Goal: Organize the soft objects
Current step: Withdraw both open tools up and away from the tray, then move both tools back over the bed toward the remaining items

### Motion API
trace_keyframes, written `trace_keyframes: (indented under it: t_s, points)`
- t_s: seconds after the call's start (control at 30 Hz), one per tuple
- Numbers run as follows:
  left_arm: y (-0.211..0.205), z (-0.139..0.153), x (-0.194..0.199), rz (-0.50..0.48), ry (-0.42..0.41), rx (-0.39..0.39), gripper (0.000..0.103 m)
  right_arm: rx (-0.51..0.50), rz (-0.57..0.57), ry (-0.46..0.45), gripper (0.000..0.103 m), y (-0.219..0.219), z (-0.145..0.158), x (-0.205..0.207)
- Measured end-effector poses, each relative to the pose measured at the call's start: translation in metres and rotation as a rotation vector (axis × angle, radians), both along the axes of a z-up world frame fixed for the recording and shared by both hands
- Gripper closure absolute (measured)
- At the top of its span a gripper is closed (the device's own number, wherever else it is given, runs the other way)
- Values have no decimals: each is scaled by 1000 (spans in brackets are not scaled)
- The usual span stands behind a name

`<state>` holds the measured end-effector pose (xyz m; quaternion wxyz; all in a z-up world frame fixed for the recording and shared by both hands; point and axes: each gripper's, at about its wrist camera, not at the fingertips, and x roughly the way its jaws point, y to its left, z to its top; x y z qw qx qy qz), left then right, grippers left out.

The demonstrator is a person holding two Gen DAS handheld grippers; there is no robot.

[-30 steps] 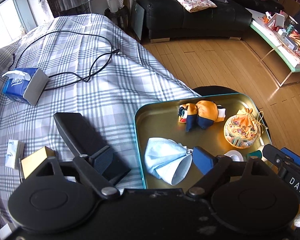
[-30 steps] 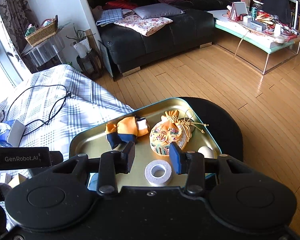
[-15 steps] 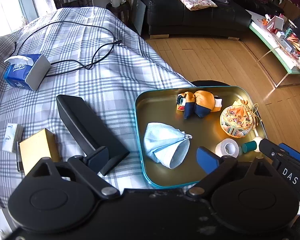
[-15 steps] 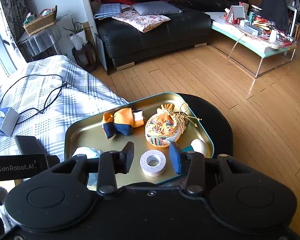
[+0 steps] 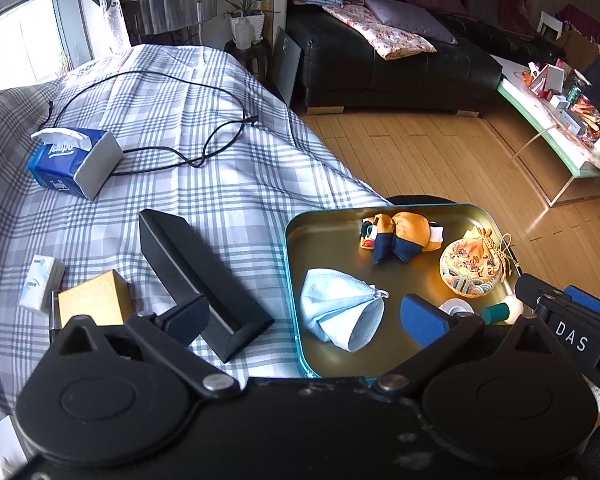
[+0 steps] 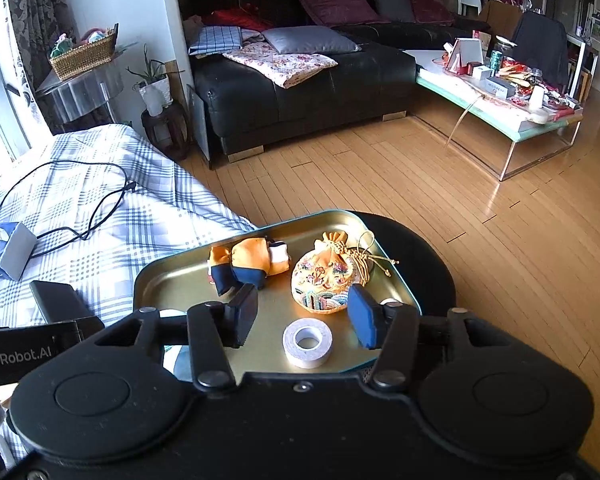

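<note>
A blue tissue box (image 5: 74, 162) lies at ten o'clock on the checked bed (image 5: 204, 184), a black cable (image 5: 188, 136) looping beside it. A black sofa (image 6: 300, 92) stands at twelve o'clock.

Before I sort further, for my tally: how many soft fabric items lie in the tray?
3: the face mask at the near left, the orange-and-navy cloth toy at the far middle, the embroidered pouch at the right. The grippers may hide others.

face mask (image 6: 172, 356) mostly behind right tool (image 6: 302, 322)
</note>
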<state>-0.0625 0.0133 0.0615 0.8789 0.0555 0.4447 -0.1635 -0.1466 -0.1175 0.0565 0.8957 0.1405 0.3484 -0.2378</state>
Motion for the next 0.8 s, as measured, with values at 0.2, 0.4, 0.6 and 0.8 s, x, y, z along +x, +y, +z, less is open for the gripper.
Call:
trace_keyframes:
  t_s: [0.2,0.4,0.6,0.8]
  points:
    - [9,9,-14,-8,-60,-4,0,-35,-7,-34,45,9,9,-2]
    - [17,15,-28,-21,-93,-17,0,-94,-28,-97,37,23,19,-6]
    - [33,23,-37,-37,-114,-46,0,-98,-21,-130,32,34,27,-5]
    - [63,38,-42,-10,-122,-79,1,-113,89,-126,32,56,36,0]
